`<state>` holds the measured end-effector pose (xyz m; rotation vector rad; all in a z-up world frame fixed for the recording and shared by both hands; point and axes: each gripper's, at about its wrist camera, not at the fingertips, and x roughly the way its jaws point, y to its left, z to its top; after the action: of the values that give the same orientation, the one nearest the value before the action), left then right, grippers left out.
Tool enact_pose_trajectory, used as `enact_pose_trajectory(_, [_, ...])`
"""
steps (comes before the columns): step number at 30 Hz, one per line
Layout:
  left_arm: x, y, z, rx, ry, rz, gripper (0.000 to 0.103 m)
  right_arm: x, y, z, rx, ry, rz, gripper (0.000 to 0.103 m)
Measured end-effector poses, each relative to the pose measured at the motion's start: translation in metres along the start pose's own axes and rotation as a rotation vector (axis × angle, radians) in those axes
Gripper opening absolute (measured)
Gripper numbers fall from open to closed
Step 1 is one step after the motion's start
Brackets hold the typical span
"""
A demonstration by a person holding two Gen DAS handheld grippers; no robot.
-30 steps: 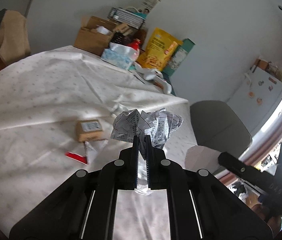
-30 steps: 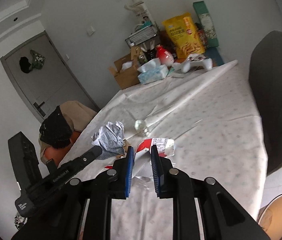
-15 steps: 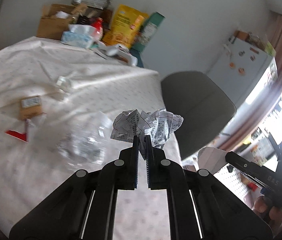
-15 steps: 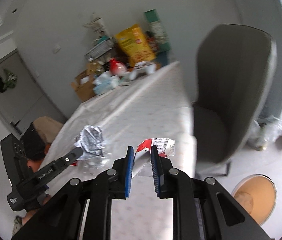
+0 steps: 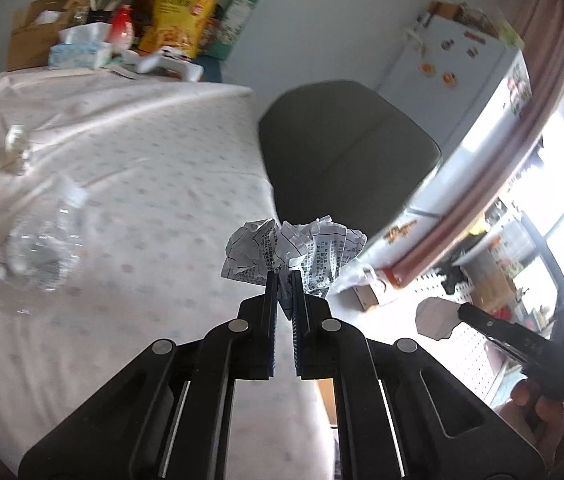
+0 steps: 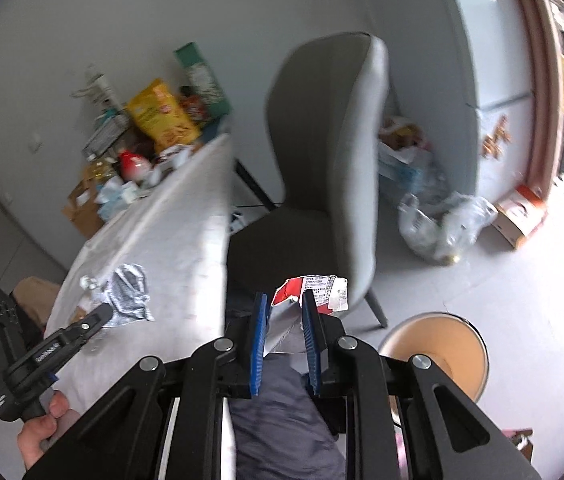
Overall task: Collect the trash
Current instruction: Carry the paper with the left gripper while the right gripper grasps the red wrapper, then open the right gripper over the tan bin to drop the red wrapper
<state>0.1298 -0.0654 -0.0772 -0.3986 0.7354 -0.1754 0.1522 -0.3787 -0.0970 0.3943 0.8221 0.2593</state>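
A: Where is the trash going?
B: Toward the round tan bin [image 6: 433, 350] on the floor, I judge

A: What are the grippers holding?
B: The right gripper [image 6: 283, 312] is pinching a torn red-and-white wrapper [image 6: 313, 290]; the left gripper [image 5: 282, 280] is clamping crumpled printed paper [image 5: 293, 252]. Both need releasing above it

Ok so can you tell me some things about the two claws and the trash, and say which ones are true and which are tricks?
1. The left claw is pinching a crumpled printed paper. True.
2. The right claw is empty. False: it grips a torn red and white wrapper.
3. A squashed clear plastic bottle lies on the tablecloth. True.
4. The grey chair is lying tipped over on the floor. False: it stands upright beside the table.
5. A round tan bin sits on the floor below the right claw. True.
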Motion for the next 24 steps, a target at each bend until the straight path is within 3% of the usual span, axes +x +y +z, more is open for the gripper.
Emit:
enact_pose_trajectory(9, [0.037, -0.035, -0.017, 0.057, 0.079, -0.01, 0.007, 0.014, -0.069, -0.02, 0.111, 0.035, -0.072, 0.018])
enact_pose_trajectory(21, [0.067, -0.065, -0.032, 0.12, 0.154, -0.004, 0.007, 0.038, -0.115, -0.037, 0.201, 0.055, -0.126, 0.019])
enact_pose_trajectory(23, [0.072, -0.071, -0.033, 0.128, 0.166, -0.002, 0.007, 0.042, -0.122, -0.039, 0.206, 0.063, -0.136, 0.024])
enact_pose_trajectory(24, [0.075, -0.074, -0.034, 0.133, 0.172, -0.002, 0.007, 0.044, -0.127, -0.041, 0.219, 0.067, -0.141, 0.032])
